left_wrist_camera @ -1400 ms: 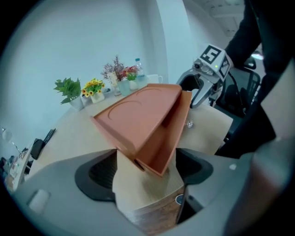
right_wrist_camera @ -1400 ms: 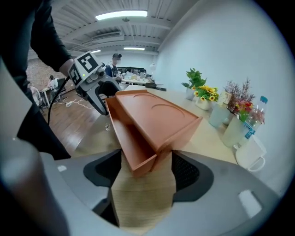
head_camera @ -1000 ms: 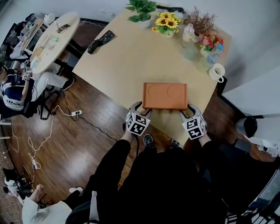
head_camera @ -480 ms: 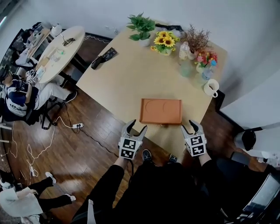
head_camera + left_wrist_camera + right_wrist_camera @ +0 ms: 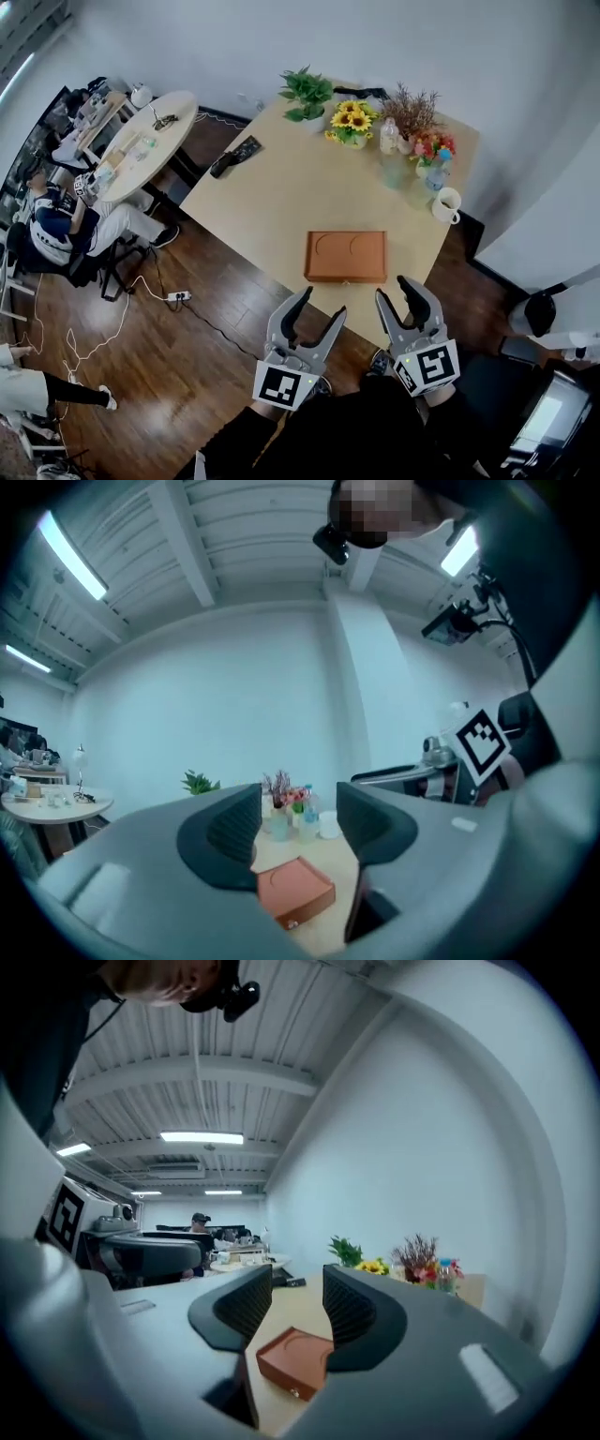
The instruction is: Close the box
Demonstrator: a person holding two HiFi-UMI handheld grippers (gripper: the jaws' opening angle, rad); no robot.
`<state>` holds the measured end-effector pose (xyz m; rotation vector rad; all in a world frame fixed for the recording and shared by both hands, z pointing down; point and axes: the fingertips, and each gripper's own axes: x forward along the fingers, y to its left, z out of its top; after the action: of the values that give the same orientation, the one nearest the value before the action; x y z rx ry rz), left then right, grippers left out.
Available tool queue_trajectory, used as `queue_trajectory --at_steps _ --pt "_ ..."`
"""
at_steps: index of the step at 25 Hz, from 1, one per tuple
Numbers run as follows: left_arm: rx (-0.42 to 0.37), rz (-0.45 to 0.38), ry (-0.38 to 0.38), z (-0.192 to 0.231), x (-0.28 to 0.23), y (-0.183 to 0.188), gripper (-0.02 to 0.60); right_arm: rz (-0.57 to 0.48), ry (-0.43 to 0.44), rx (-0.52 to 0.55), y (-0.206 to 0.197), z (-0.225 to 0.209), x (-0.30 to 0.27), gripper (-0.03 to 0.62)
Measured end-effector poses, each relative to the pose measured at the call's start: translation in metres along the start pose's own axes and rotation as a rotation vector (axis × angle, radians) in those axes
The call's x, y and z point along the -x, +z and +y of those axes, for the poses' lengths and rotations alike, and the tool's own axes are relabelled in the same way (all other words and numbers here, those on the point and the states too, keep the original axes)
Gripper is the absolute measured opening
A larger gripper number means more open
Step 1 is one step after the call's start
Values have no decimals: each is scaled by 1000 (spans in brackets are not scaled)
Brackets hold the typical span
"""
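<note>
In the head view the orange box point(image 5: 345, 256) lies, apparently shut, near the front edge of the surface point(image 5: 281, 159), with the left gripper point(image 5: 321, 302) and right gripper point(image 5: 394, 287) held clear of it; the left gripper view shows its fingers slightly apart and empty; the right gripper view shows fingers closing on nothing.

The box point(image 5: 345, 256) is orange-brown, the table point(image 5: 291, 178) pale tan, the sunflowers point(image 5: 352, 120) yellow
</note>
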<state>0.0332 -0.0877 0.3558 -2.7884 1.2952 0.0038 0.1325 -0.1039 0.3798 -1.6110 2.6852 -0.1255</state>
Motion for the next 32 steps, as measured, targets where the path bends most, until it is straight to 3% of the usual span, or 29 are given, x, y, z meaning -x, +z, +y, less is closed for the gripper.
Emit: queue_trajectory --at_steps 4,9,12,16,20,32 --pt "77 -65 39 1 45 22 236 -95 -20 44 37 63 24 170" --pt "145 -57 63 21 97 8 236 -71 -65 100 26 118 29 170" --pt "167 -36 52 17 110 0 235 -52 -47 103 20 135 35 172" --pt "132 -11 45 8 124 2 235 -71 7 106 26 146 44 170" --pt "94 -15 92 -4 134 12 235 -101 46 128 39 148 59 156" --pt "41 -24 79 -36 116 29 235 -116 34 108 41 119 84 147"
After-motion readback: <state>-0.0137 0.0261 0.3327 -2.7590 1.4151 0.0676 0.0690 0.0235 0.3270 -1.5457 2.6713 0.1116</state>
